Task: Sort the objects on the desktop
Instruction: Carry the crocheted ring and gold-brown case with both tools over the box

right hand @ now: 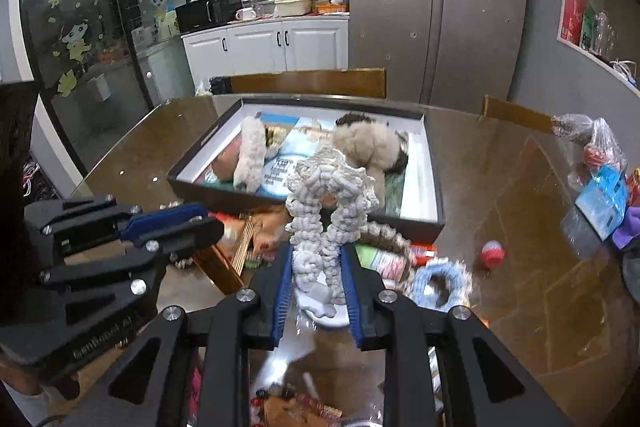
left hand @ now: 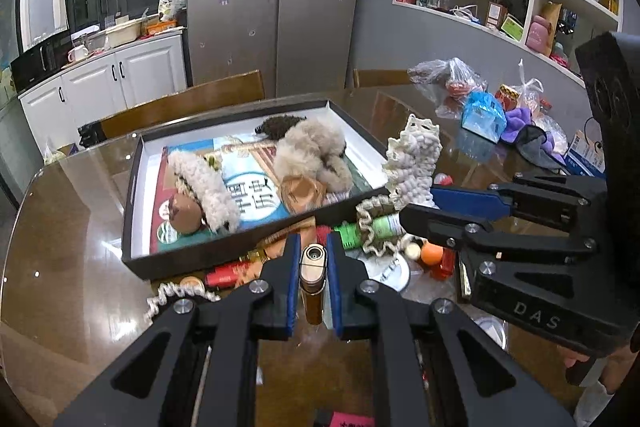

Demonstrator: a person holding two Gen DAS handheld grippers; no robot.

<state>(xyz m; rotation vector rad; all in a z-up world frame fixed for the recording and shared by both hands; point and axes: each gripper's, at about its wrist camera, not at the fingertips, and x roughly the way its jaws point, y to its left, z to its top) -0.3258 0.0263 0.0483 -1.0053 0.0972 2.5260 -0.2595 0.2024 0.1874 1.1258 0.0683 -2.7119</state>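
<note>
My left gripper (left hand: pixel 313 247) is shut on a gold and brown lighter (left hand: pixel 313 279), held upright between the blue pads above the clutter. My right gripper (right hand: pixel 316 259) is shut on a white crocheted scrunchie (right hand: pixel 328 195), which stands up between its fingers; the same scrunchie (left hand: pixel 412 163) shows in the left wrist view at the right gripper's tip. Behind both lies a shallow black box (left hand: pixel 134 187) with a white inside, seen also as the box (right hand: pixel 434 187), holding a booklet, fluffy scrunchies and a brown egg-shaped thing.
Small items litter the glass-topped brown table (left hand: pixel 72 227) in front of the box: a red tube (left hand: pixel 222 275), a green-capped bottle (left hand: pixel 376 227), an orange ball (left hand: pixel 431 253), a blue scrunchie (right hand: pixel 440 279), a red ball (right hand: pixel 492 253). Plastic bags (left hand: pixel 480 99) sit at the far right. Chairs stand behind the table.
</note>
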